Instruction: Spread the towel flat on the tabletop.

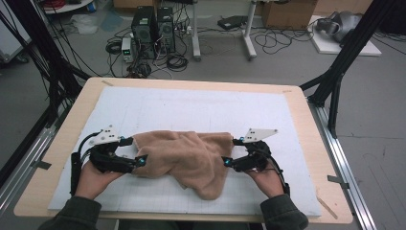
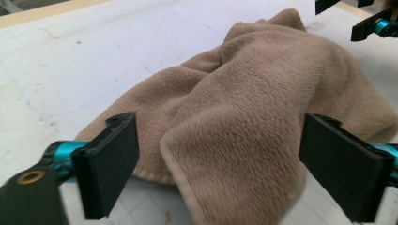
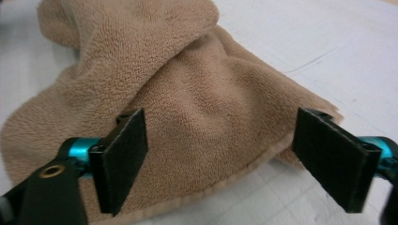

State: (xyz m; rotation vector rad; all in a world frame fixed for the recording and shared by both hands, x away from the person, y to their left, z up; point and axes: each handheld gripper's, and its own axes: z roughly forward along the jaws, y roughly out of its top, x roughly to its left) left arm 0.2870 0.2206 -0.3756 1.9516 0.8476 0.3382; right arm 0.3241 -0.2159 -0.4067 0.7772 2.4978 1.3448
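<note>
A crumpled tan fleece towel (image 1: 186,155) lies on the white mat (image 1: 191,103) near the table's front. My left gripper (image 1: 135,151) is at the towel's left end, jaws wide apart on either side of a fold of the towel (image 2: 244,117); the pads do not press on it. At the towel's right end my right gripper (image 1: 231,152) also stands open, with the hemmed edge of the towel (image 3: 197,108) lying between its jaws. In the left gripper view the right gripper (image 2: 371,18) shows beyond the towel at the top right.
The mat covers most of a wooden table (image 1: 306,124). Black frame posts (image 1: 344,62) stand at the table's sides. On the floor behind the table are computer towers (image 1: 153,31), cables and boxes.
</note>
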